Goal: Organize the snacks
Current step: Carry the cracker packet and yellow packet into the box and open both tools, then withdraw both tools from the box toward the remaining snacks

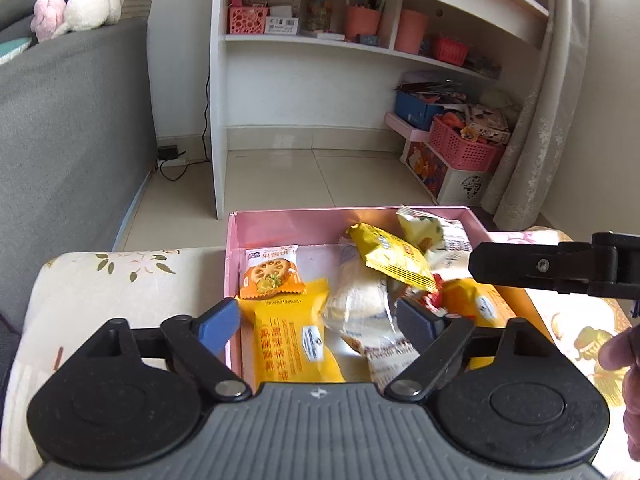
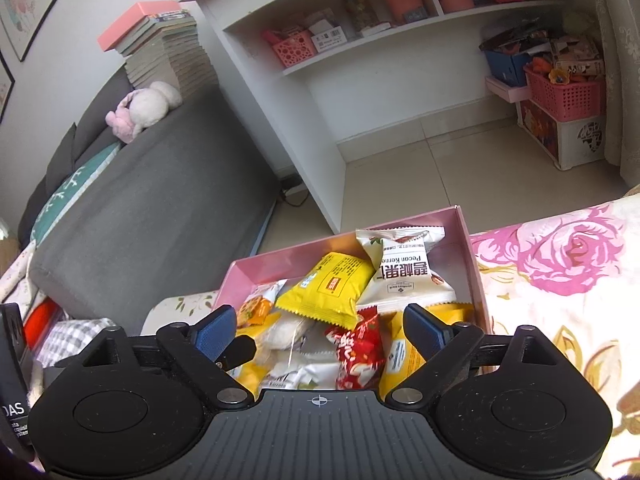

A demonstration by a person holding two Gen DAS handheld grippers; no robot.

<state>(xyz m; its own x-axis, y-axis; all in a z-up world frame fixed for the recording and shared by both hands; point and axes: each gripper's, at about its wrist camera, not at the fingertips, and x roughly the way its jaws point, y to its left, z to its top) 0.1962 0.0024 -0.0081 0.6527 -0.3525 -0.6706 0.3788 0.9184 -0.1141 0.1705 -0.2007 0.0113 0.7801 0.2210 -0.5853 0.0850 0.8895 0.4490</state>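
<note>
A pink box (image 1: 280,228) stands on a floral-covered surface and holds several snack packets. Among them are an orange biscuit packet (image 1: 272,274), a yellow packet (image 1: 288,340), a clear-wrapped pastry (image 1: 360,304) and another yellow packet (image 1: 396,260). My left gripper (image 1: 316,308) hovers open over the box's near half, with nothing pressed between its blue pads. In the right wrist view the pink box (image 2: 300,256) shows a white pecan packet (image 2: 404,272), a yellow packet (image 2: 332,288) and a red packet (image 2: 356,352). My right gripper (image 2: 318,312) is open above them and grips nothing.
A floral cloth (image 2: 560,264) covers the surface around the box. Beyond it are tiled floor, a white shelf unit (image 1: 218,120), a grey sofa (image 1: 72,128) on the left and a pink basket (image 1: 464,146) on boxes. A person's hand (image 1: 624,356) shows at the right edge.
</note>
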